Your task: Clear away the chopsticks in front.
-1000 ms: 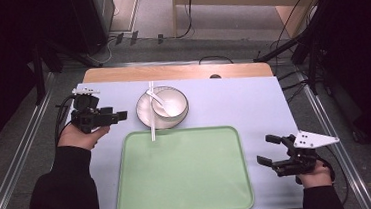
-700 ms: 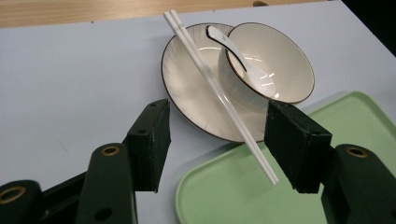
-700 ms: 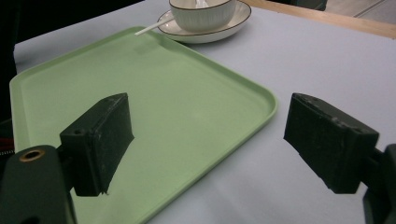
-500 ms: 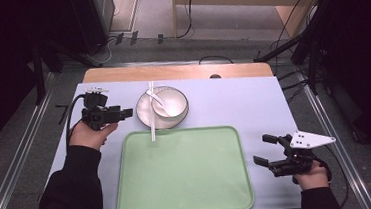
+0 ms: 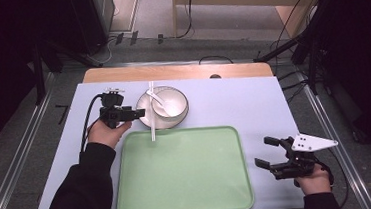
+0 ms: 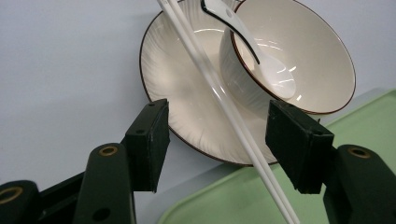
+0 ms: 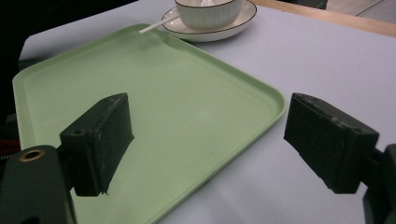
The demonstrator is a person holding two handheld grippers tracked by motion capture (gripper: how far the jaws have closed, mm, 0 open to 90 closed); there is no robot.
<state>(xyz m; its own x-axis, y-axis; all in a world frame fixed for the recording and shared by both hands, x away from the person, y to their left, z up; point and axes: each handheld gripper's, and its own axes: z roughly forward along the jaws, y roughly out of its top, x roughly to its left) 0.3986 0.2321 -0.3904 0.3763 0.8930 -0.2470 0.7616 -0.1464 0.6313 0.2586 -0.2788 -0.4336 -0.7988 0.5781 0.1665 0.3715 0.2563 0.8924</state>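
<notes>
1. Two claws are in our hands: the left claw (image 5: 135,113) is at the left rim of the plate (image 5: 144,110), its jaws spread with nothing pressed between them; they have just been widening a little, and in the left gripper view the chopsticks (image 6: 224,105) and the near rim of the plate lie in the gap, untouched by either pad.
2. We judge that we hold it this way to line the pads up on either side of the chopsticks, or of the plate rim, before clenching; which of the two we cannot tell.
3. The right claw (image 5: 270,152) hangs released over the tabletop (image 5: 238,100) just right of the green tray (image 5: 189,177), well apart from the dishes; it seems parked to keep the way free.
4. The plate carries a bowl (image 5: 170,101); a white spoon (image 5: 158,100) lies in the bowl with its handle over the rim.
5. The chopsticks rest across the plate, beside the bowl, their near tips reaching over the tray's far edge; the tray itself holds nothing else.
</notes>
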